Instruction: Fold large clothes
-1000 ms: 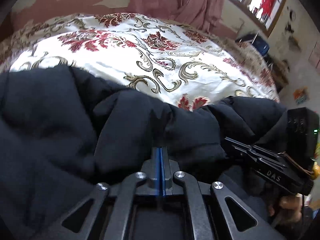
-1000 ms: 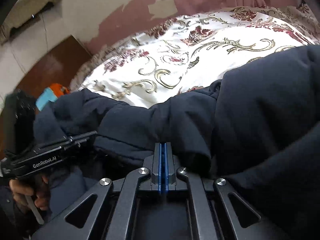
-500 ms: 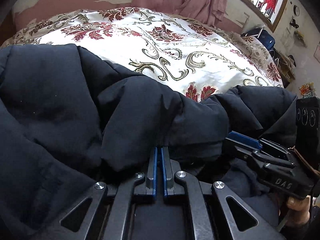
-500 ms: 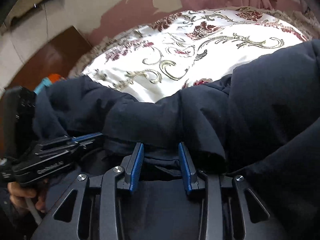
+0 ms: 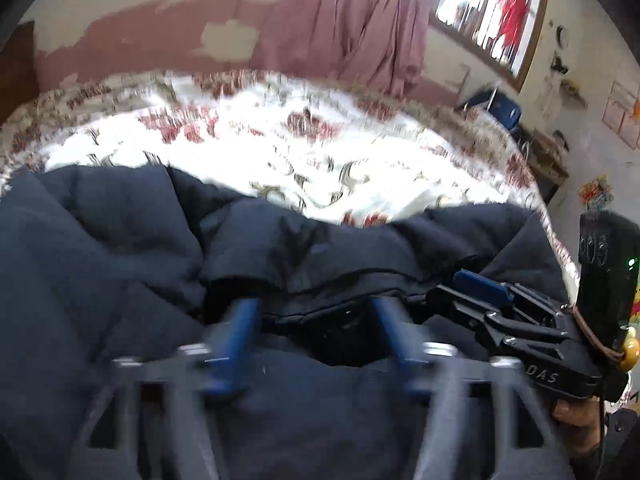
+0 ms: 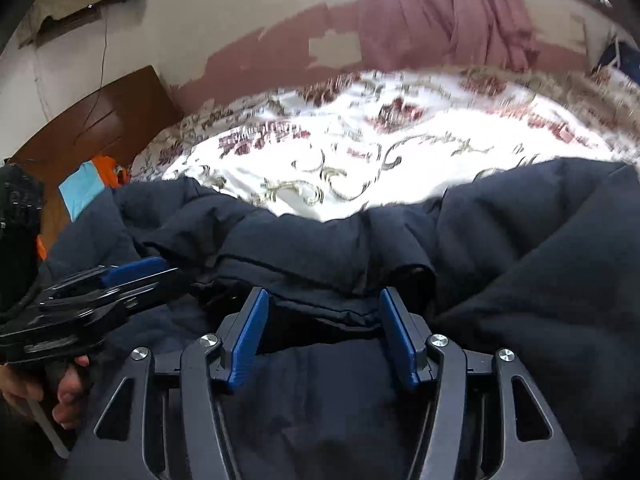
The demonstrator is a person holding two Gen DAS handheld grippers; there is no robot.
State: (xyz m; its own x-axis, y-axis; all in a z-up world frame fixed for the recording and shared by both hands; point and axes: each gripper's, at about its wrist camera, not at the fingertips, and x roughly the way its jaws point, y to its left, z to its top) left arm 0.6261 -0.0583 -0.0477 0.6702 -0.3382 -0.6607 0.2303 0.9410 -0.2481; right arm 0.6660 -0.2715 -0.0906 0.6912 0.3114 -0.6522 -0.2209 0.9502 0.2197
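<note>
Jacket (image 6: 520, 272) dark, puffy, cut off below, both grippers, left (image 5: 316, 320) blurred, right (image 6: 324, 320), spread wide, gripping nothing, floral bedspread (image 6: 360, 160) smeared.

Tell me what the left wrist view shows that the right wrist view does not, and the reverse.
Only the left wrist view shows the window with a red thing hanging in it, and the blue chair past the bed.

Only the right wrist view shows the brown headboard and the orange and blue cloth beside the bed.

Both show the dark jacket on the floral bedspread, the pink curtain, and the left claw and right claw, each with jaws apart over the jacket.
</note>
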